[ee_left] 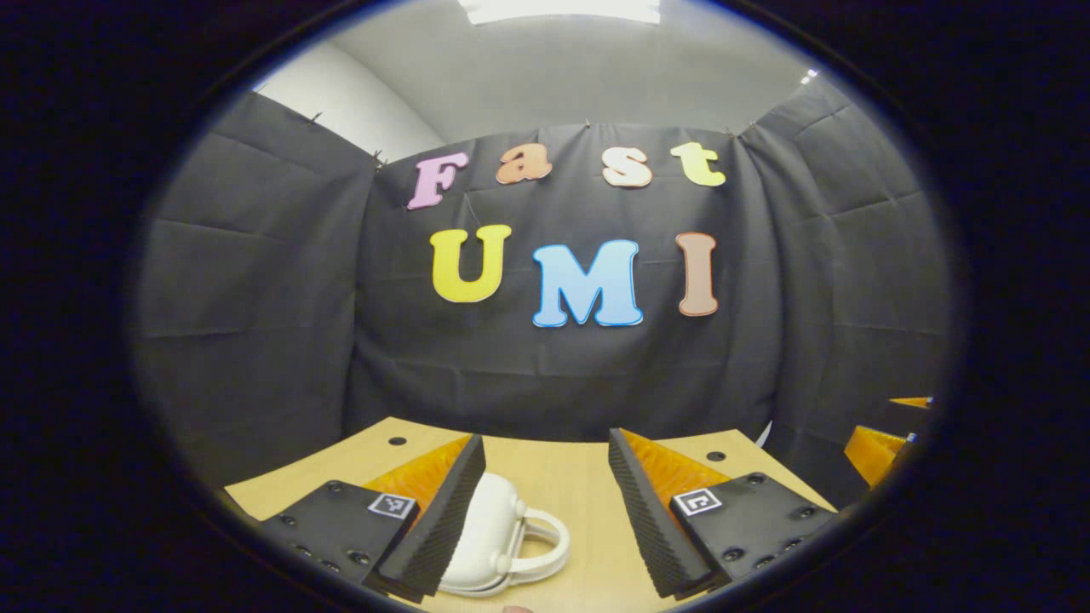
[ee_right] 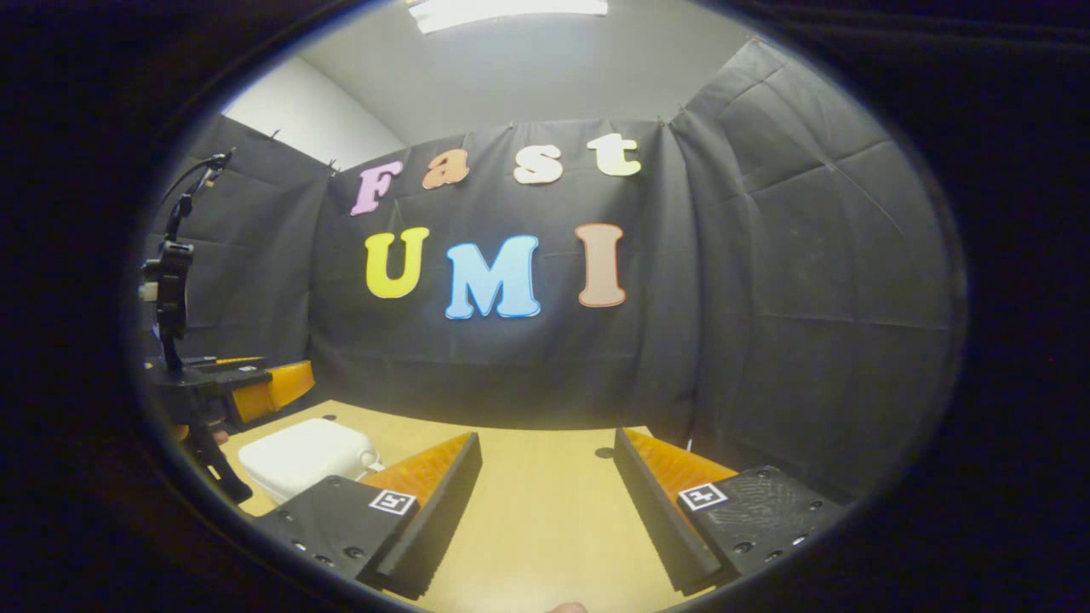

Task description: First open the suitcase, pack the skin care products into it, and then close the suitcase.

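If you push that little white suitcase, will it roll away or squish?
The white suitcase lies flat on the wooden table, so it would probably slide, not roll. Its smooth, rounded shell looks hard, so likely no squishing, but maybe slippery. Its handle seems the easier grab.

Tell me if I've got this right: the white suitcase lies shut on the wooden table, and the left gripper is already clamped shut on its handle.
Not quite. In the left gripper view the left gripper is open, its fingers spread apart above the table, not clamped on the handle. The white suitcase does lie shut on the wooden table.
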The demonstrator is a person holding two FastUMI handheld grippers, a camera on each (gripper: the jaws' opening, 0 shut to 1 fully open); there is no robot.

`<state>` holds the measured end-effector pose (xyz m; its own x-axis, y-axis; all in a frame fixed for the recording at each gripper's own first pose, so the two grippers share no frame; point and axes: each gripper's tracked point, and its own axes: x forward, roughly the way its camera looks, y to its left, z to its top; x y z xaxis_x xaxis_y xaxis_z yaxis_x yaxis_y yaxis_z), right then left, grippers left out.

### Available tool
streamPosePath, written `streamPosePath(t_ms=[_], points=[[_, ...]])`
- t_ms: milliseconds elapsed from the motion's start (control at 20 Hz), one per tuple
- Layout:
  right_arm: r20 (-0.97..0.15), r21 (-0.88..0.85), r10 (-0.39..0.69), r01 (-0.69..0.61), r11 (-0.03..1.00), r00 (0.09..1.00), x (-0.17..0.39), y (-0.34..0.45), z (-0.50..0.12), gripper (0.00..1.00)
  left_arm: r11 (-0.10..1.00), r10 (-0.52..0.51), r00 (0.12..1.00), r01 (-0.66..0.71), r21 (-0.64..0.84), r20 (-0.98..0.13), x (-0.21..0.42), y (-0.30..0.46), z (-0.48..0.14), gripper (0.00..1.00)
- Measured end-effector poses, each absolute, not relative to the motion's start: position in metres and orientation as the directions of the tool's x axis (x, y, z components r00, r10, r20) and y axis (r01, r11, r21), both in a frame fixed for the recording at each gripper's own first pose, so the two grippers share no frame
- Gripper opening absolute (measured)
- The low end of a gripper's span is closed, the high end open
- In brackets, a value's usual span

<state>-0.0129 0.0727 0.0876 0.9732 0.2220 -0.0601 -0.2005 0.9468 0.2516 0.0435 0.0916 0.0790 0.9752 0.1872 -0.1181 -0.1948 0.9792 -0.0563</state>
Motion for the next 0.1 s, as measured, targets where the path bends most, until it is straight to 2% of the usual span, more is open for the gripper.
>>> streamPosePath(t_ms=[100], points=[[-0.064, 0.263, 0.207, -0.184, 0.947, 0.976, -0.017, 0.033, 0.071, 0.95, 0.979, 0.181, 0.979, -0.189, -0.081, -0.098, 0.038, 0.045, 0.078, 0.94]])
